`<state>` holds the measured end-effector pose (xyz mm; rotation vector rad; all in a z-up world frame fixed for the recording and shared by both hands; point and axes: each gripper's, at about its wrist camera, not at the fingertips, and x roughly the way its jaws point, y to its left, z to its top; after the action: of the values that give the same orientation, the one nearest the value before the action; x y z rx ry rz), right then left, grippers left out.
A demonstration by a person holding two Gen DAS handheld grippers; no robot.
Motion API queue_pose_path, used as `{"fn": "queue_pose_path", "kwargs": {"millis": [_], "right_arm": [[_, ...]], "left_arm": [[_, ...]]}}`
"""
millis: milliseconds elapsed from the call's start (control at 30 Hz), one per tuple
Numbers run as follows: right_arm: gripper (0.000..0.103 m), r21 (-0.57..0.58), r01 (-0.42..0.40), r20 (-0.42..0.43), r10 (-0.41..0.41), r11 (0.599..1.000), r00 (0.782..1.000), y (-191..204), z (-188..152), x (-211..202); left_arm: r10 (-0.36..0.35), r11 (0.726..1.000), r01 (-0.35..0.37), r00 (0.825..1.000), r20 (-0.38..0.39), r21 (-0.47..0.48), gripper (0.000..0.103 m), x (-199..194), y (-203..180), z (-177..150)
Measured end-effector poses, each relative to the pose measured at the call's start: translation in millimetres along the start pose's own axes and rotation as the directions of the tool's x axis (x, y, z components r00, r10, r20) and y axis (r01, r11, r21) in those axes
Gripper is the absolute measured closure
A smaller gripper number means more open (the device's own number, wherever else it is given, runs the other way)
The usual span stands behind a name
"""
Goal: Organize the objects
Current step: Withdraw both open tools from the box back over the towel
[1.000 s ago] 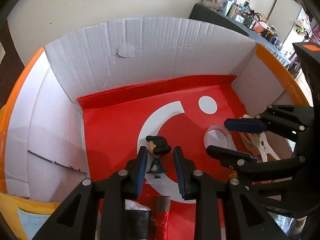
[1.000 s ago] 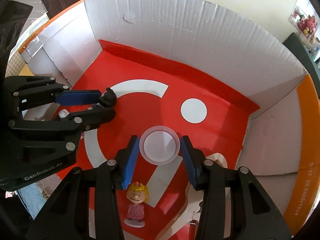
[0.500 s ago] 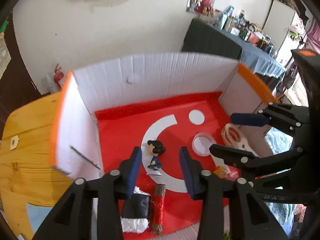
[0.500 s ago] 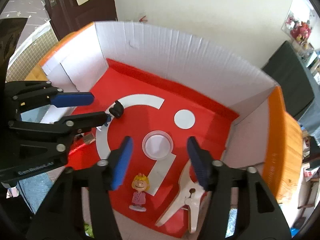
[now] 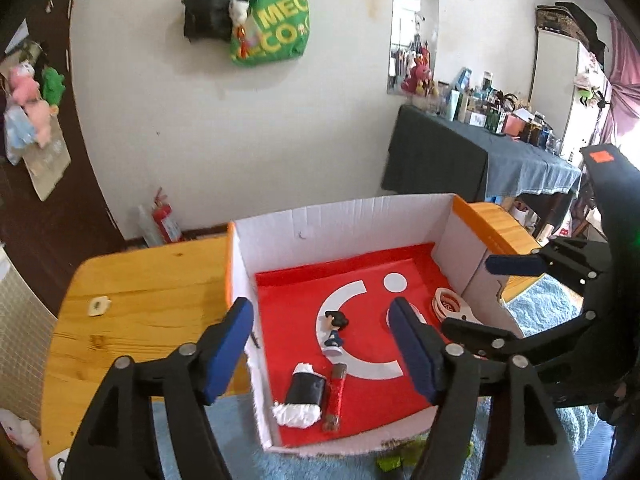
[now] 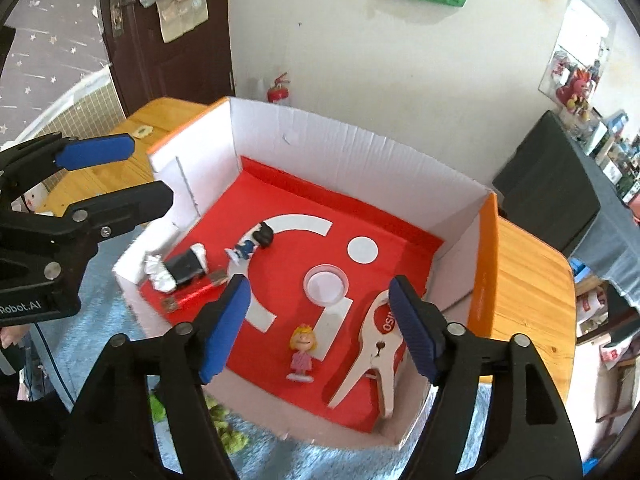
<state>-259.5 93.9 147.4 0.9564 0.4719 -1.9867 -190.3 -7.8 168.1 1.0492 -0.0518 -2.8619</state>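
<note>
A cardboard box (image 5: 340,224) (image 6: 344,148) with a red floor holds the objects. A dark-haired figurine (image 5: 335,330) (image 6: 256,242) stands near the white arc. A blonde figurine in pink (image 6: 303,350), a clear round lid (image 6: 326,283), a white clamp (image 6: 374,344) (image 5: 450,304), a black and white wrapped packet (image 5: 302,398) (image 6: 180,270) and a red stick (image 5: 336,396) (image 6: 196,294) lie inside. My left gripper (image 5: 322,352) (image 6: 120,172) is open and empty above the box. My right gripper (image 6: 320,322) (image 5: 484,296) is open and empty above it too.
The box sits on a wooden table (image 5: 140,296) (image 6: 524,280) with a blue towel (image 5: 240,460) (image 6: 360,464) in front. Green bits (image 6: 224,428) lie on the towel. A dark covered table (image 5: 460,156) with bottles stands behind.
Both grippers have risen and pulled back out of the box, and their jaws have opened wider. The figurine and the lid stay where they were.
</note>
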Motion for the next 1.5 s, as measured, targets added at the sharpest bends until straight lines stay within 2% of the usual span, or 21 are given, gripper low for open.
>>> {"fn": "queue_pose_path", "kwargs": {"millis": [67, 300, 400, 500, 800, 867, 1000, 1167, 1500], "right_arm": [[0.024, 0.004, 0.02, 0.03, -0.02, 1.0, 0.999, 3.0, -3.7, -11.6], [0.017, 0.046, 0.046, 0.11, -0.051, 0.998, 0.993, 8.3, -20.4, -55.1], [0.011, 0.057, 0.075, 0.144, -0.083, 0.996, 0.986, 15.0, -31.6, -69.7], [0.011, 0.063, 0.11, 0.176, -0.119, 0.992, 0.977, 22.6, -44.2, -81.5], [0.011, 0.137, 0.101, 0.225, -0.13, 0.985, 0.966, 35.0, -72.8, -97.6], [0.01, 0.143, 0.117, 0.236, -0.149, 0.983, 0.96, 37.8, -78.5, -100.9], [0.006, 0.163, 0.137, 0.262, -0.176, 0.977, 0.949, 43.3, -91.0, -107.5], [0.006, 0.186, 0.152, 0.294, -0.202, 0.971, 0.934, 50.9, -106.9, -112.1], [0.005, 0.242, 0.141, 0.271, -0.207, 0.96, 0.94, 55.4, -141.7, -92.1]], "left_arm": [[0.0, 1.0, 0.0, 1.0, 0.02, -0.002, 0.024, -11.3, -0.7, -3.5], [0.001, 1.0, 0.001, 0.998, 0.065, -0.027, 0.019, -46.5, -4.2, -23.0], [0.001, 1.0, 0.002, 0.996, 0.087, -0.028, 0.012, -62.1, -8.2, -33.7], [-0.002, 0.999, 0.006, 0.995, 0.102, -0.042, 0.012, -75.1, -11.2, -45.3], [0.0, 0.998, 0.009, 0.991, 0.134, -0.067, 0.009, -101.9, -19.1, -76.7], [0.002, 0.997, 0.008, 0.99, 0.14, -0.076, 0.005, -104.9, -19.9, -83.1], [0.012, 0.997, 0.0, 0.989, 0.144, -0.083, 0.005, -108.2, -22.7, -98.7], [0.007, 0.995, 0.006, 0.992, 0.123, -0.101, 0.005, -105.1, -23.9, -116.7], [0.011, 0.993, -0.003, 0.998, 0.068, -0.122, 0.002, -84.7, -27.6, -158.0]]}}
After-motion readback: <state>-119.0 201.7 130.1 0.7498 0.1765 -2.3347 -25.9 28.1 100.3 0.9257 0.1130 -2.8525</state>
